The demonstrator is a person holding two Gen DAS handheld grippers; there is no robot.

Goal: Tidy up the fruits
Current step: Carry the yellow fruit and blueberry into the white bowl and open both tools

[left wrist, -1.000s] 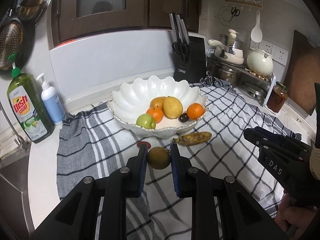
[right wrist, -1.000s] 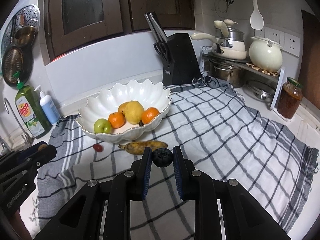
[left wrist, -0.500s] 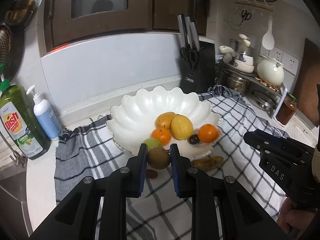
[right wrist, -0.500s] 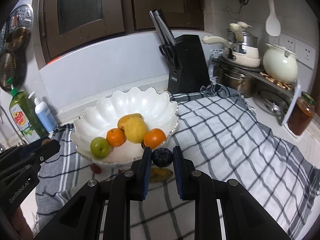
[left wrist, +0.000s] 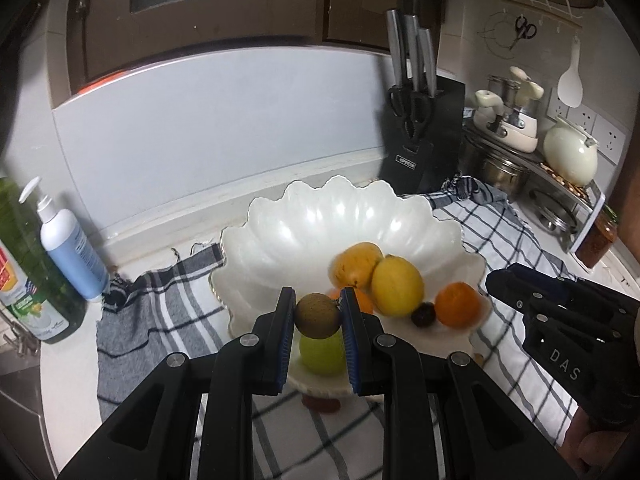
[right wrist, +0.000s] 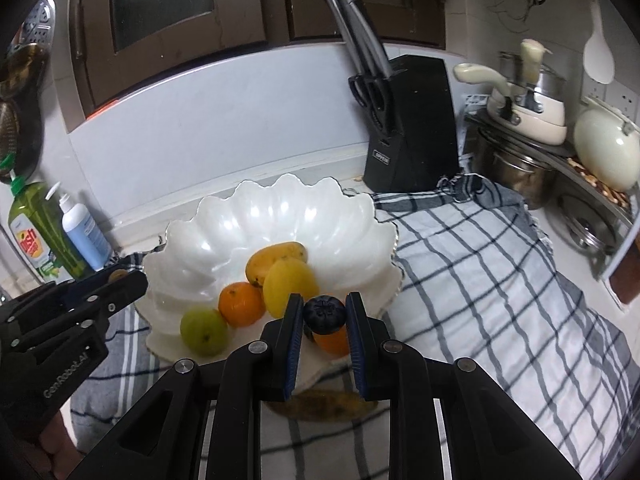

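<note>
Two claws hang over the near rim of a white bowl [left wrist: 340,216] on a checked cloth [right wrist: 480,264], each clamped on one fruit: the left claw [left wrist: 317,316] grips a brown kiwi [left wrist: 317,315], the right claw [right wrist: 324,315] a dark plum [right wrist: 324,314]. Just beyond the tips lie a mango [right wrist: 276,262], a lemon [left wrist: 397,290], oranges and a green apple [right wrist: 203,330]. The delivery step looks underway; next, each claw must reach over a free patch and open.

A white scalloped bowl [right wrist: 224,236] is seen on a grey-and-white checked cloth [right wrist: 492,280]; a brown kiwi [left wrist: 317,315] and dark-blue fruit [right wrist: 324,314] are shown.
</note>
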